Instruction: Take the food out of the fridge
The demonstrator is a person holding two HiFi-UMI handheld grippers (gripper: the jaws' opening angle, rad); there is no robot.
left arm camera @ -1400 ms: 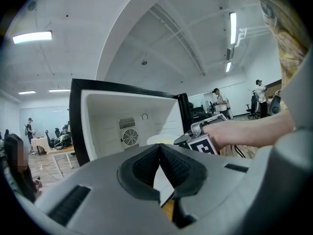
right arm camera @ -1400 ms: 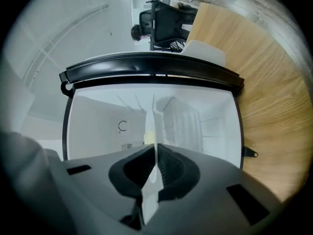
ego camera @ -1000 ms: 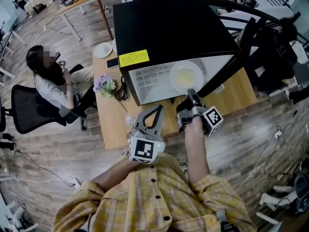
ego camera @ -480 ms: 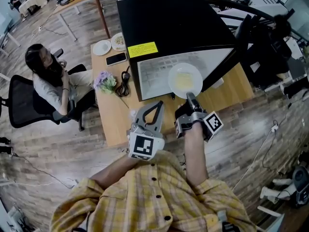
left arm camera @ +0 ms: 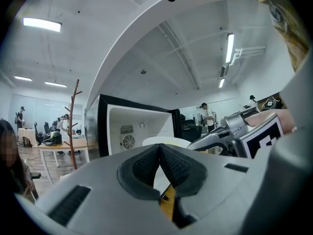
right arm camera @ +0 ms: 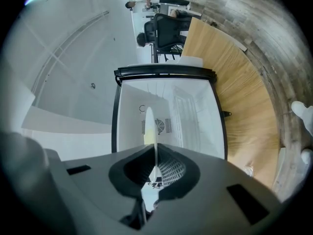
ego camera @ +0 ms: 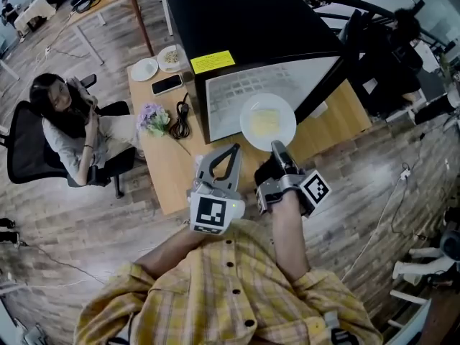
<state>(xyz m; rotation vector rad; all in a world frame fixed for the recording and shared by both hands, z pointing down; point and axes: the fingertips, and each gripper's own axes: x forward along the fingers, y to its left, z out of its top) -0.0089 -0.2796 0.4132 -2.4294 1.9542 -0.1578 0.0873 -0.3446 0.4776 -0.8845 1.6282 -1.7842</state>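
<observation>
A black mini fridge point(ego camera: 251, 42) stands open on a wooden table point(ego camera: 169, 171), its white inside facing me. My right gripper point(ego camera: 275, 148) is shut on the near rim of a white plate point(ego camera: 267, 121) with pale yellow food, held level just in front of the fridge mouth. The right gripper view has the plate point(right arm camera: 149, 124) edge-on between the jaws, with the fridge point(right arm camera: 195, 116) behind it. To the plate's left, my left gripper point(ego camera: 235, 149) is shut and holds nothing. Past its own tips point(left arm camera: 159, 148), the left gripper view takes in the fridge point(left arm camera: 127, 126), the plate point(left arm camera: 164, 142) and the right gripper point(left arm camera: 195, 143).
The fridge door point(ego camera: 334, 74) swings out to the right. A person point(ego camera: 68, 121) sits on a chair left of the table. Flowers point(ego camera: 154, 118), a black cable point(ego camera: 181, 121), a phone point(ego camera: 167, 84) and two small dishes point(ego camera: 144, 69) lie on the table's left part.
My right gripper has drawn the plate out of the fridge mouth towards me. The left gripper shifted only slightly and stayed shut.
</observation>
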